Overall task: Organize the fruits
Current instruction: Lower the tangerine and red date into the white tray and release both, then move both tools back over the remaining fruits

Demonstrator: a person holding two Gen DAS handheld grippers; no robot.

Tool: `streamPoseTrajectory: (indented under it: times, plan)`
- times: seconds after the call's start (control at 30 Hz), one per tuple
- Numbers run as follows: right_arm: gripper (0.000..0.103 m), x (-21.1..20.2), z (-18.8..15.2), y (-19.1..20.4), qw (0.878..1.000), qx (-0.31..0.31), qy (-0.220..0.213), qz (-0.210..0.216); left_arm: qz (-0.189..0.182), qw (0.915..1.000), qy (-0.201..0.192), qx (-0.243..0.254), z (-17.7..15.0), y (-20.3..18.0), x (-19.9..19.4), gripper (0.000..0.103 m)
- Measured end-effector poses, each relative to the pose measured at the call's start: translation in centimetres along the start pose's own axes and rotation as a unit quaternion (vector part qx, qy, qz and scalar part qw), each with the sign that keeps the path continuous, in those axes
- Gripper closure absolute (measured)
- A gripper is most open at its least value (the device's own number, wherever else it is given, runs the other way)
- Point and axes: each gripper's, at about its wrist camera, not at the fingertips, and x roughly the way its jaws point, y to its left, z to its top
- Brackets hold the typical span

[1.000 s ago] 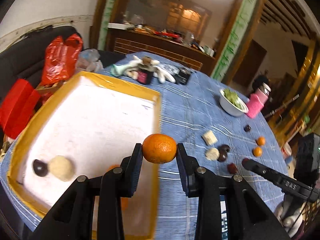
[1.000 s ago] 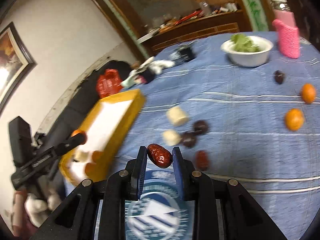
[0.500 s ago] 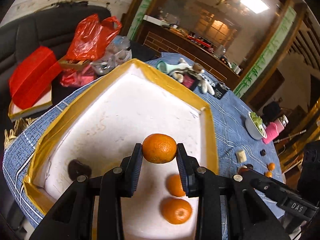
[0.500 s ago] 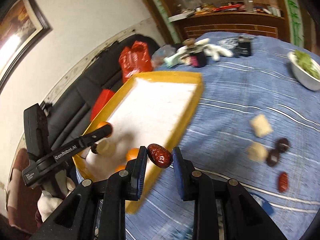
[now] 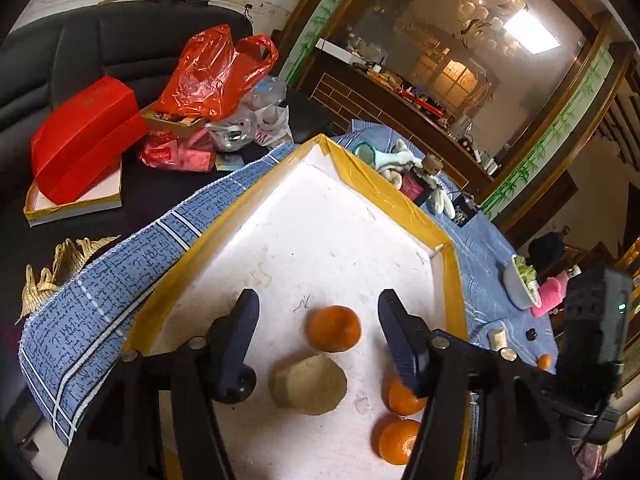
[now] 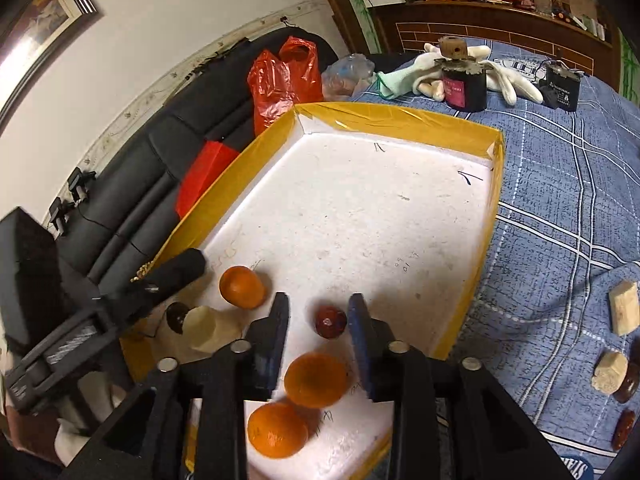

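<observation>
A white foam tray with a yellow rim (image 5: 400,196) (image 6: 400,118) sits on the blue cloth. My left gripper (image 5: 318,314) is open over it, with an orange tangerine (image 5: 333,328) (image 6: 241,292) lying on the tray between the fingers. A pale chunk (image 5: 307,384) (image 6: 208,328), a dark fruit (image 5: 240,386) (image 6: 177,316) and two more tangerines (image 5: 398,442) (image 6: 316,379) lie in the tray. My right gripper (image 6: 318,314) is open, with a red date (image 6: 330,322) on the tray between its fingers.
Pale chunks (image 6: 624,314) and dark dates (image 6: 624,428) lie on the cloth at right. A white bowl (image 5: 518,286), pink bottle (image 5: 550,294), gloves and a dark jar (image 6: 464,84) stand farther back. Red bags (image 5: 216,72) lie on the black sofa.
Both grippers moved over the tray and opened. The left let go of the tangerine and the right let go of the red date; both fruits now lie on the tray.
</observation>
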Motion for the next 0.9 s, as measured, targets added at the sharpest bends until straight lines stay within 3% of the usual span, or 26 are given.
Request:
streamPoseTrajectory:
  times: [0.07,0.3,0.57,0.9]
  plan:
    - [0.054,0.0,0.1,0.0,1.000,0.003,-0.004,0.003,-0.003,1.0000,0.001,-0.002,0.0,0.0,-0.1,0.042]
    - [0.051,-3.5,-0.8,-0.9,0.998,0.029,-0.050,-0.002,-0.002,0.9999,-0.008,0.010,0.2,-0.8,-1.0,0.035]
    - [0.039,-11.4,-5.5,-5.2,0.988,0.078,-0.122,-0.045,-0.022,0.9964,-0.004,0.082,-2.0,-6.6,-2.6,0.030]
    - [0.036,-19.0,-12.3,-12.3,0.960,0.197,-0.179,-0.085,0.003,0.9734,-0.024,0.228,-8.5,-16.5,-4.8,0.029]
